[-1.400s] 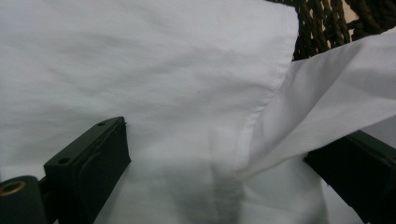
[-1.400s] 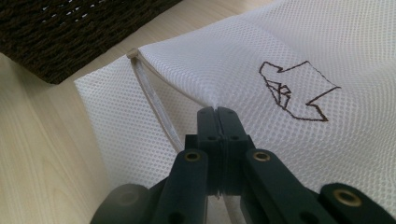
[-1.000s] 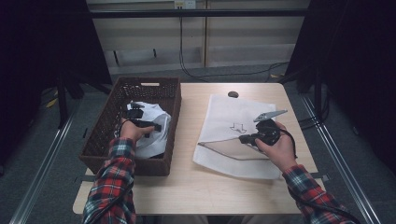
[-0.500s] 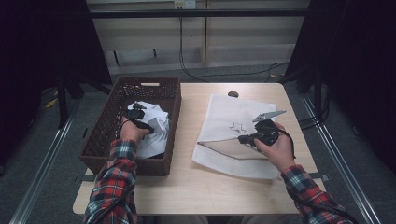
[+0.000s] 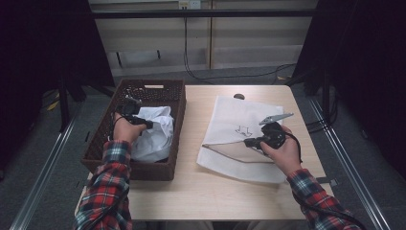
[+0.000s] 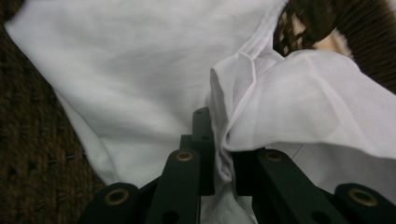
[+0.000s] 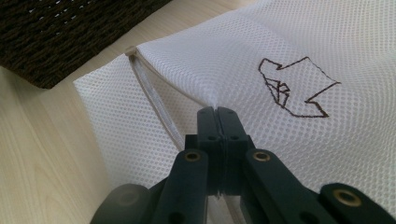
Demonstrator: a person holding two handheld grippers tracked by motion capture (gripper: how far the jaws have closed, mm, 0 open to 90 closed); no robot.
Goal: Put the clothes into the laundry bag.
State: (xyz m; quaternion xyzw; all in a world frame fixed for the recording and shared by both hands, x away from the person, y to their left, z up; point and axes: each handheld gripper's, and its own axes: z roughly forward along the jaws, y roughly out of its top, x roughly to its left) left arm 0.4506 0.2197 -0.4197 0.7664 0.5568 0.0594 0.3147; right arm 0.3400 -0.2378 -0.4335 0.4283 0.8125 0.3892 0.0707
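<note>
Item: white garment [image 5: 155, 132], in the wicker basket [image 5: 143, 91] on the table [image 5: 201, 191]; your left tongs [image 6: 219, 140] have just closed, pinching a fold. Mesh laundry bag [image 5: 239, 120] beside it; your right tongs [image 7: 217, 121] pinch its opening edge. Lift the cloth clear of the rim, keeping the bag mouth raised

White cloth [image 5: 155, 132]: crumpled, soft, plain fabric, bunched into folds inside the dark woven basket [image 5: 107, 127], one fold raised and pinched. White mesh laundry bag [image 5: 239, 136]: flat on the table, just to the right of the basket, fine net weave with a dark line-drawn emblem; its mouth, edged by a pale zip band, faces the basket with the upper layer lifted.
</note>
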